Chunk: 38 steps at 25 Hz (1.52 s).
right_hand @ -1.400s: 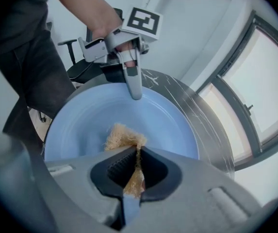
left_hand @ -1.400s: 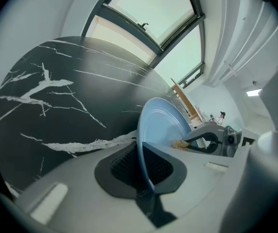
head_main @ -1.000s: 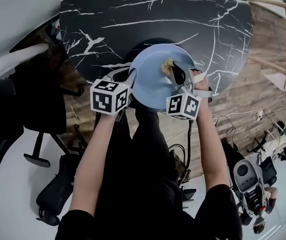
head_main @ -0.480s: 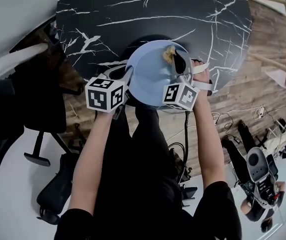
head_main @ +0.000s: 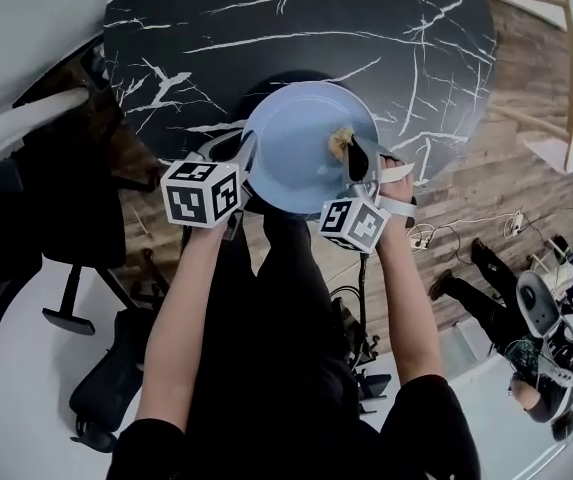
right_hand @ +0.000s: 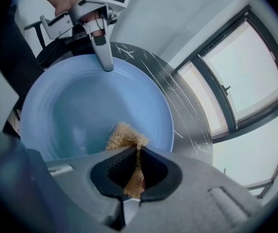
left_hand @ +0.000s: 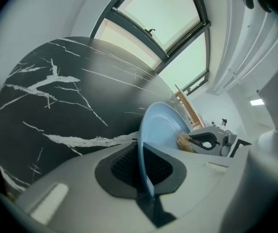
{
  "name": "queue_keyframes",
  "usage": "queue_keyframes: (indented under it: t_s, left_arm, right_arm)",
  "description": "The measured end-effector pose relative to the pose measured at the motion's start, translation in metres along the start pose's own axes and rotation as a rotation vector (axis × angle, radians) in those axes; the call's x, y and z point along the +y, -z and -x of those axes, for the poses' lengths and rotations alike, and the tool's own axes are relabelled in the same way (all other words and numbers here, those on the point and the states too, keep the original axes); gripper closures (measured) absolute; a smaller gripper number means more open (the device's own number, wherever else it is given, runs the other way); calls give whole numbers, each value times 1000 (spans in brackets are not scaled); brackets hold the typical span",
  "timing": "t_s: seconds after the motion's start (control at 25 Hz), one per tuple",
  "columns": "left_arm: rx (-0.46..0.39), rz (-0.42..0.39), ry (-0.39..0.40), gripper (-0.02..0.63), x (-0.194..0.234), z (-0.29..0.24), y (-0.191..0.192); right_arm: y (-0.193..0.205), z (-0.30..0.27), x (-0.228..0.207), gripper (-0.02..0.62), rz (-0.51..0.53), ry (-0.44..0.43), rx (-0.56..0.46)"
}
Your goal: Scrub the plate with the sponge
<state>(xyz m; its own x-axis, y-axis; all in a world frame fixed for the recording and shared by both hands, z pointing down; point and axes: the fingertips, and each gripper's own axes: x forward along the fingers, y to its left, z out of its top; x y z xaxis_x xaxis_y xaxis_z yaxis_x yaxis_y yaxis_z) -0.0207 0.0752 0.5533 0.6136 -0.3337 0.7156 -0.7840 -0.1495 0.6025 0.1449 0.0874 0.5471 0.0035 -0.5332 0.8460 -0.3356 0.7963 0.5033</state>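
A light blue plate (head_main: 301,148) is held tilted above the near edge of the black marble table (head_main: 266,28). My left gripper (head_main: 249,153) is shut on the plate's left rim (left_hand: 146,178); its jaws have just closed a little further on it. My right gripper (head_main: 351,153) is shut on a tan fibrous sponge (head_main: 340,142) that presses on the right side of the plate's face. In the right gripper view the sponge (right_hand: 125,136) sticks out between the pads onto the plate (right_hand: 80,106), and the left gripper (right_hand: 107,64) clamps the far rim.
The round table stretches away behind the plate. A dark office chair (head_main: 26,218) stands at the left and wood flooring (head_main: 486,168) lies at the right. A large window (left_hand: 177,13) shows beyond the table.
The right gripper pushed the sponge up toward the plate's far rim, then drew it back down to the right-hand middle. The left gripper kept its grip on the rim.
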Motion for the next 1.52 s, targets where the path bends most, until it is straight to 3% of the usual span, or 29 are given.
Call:
queue_keyframes:
  t_s: [0.24,0.76,1.08,1.2,1.32,1.52]
  left_arm:
    - [-9,10,-1,588,1,-1,-1]
    - [-38,27,-3,586,2,0,-1]
    - [-95,31,5,580,1,2,-1]
    - [-121,39,31,505,-2,6,0]
    - [-130,42,37,470,-3,12,0]
    - [-150,-18,14,442,-5,39,-3]
  right_arm:
    - [-6,22,39,575,-74,-100,-10]
    - [-44,48,95,575,-107,-266,-110]
    - [-55,75,54,575,-363,-186,-257]
    - [-55,90,33,575,-457,-143,-316]
    - [-54,106,9,575,-567,-106,-372]
    - [-60,135,-30,575,-702,-60,-485]
